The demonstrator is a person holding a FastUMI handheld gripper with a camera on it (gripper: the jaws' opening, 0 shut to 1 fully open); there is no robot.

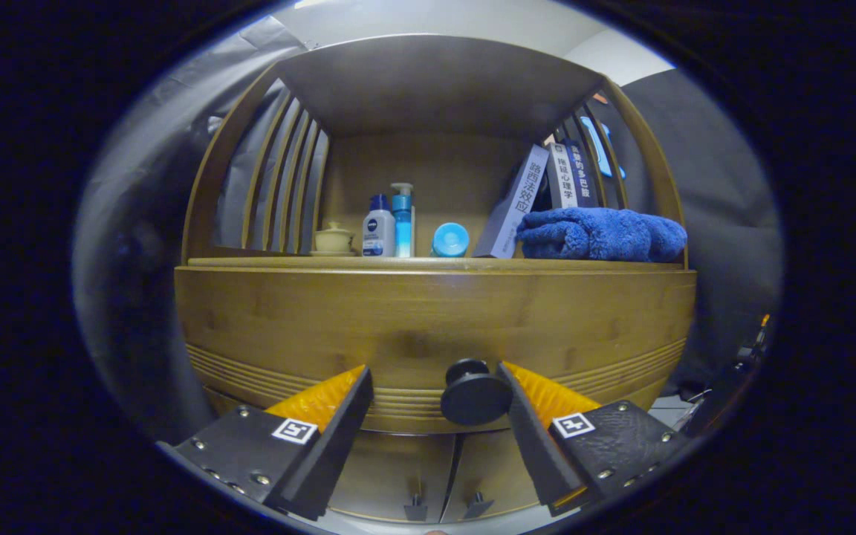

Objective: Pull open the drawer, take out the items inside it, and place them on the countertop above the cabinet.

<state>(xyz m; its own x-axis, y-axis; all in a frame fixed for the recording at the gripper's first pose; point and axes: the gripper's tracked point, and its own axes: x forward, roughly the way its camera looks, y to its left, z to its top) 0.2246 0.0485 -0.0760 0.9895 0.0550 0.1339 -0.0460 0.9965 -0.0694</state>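
A wooden cabinet fills the space ahead, and its drawer front (pixel 428 327) is closed flush. A round dark knob (pixel 474 397) sticks out from the drawer's lower middle. My gripper (pixel 434 379) is open, with the knob between the fingers and close against the right finger (pixel 532 416). The left finger (pixel 331 416) stands well apart from the knob. Above the drawer runs the countertop (pixel 264 261) of the cabinet. The drawer's contents are hidden.
On the countertop stand a small lidded cup (pixel 334 238), two bottles (pixel 389 227), a blue round jar (pixel 450 240), leaning books (pixel 539 197) and a folded blue towel (pixel 600 234). Two lower cabinet doors with small handles (pixel 446 507) sit beneath the drawer.
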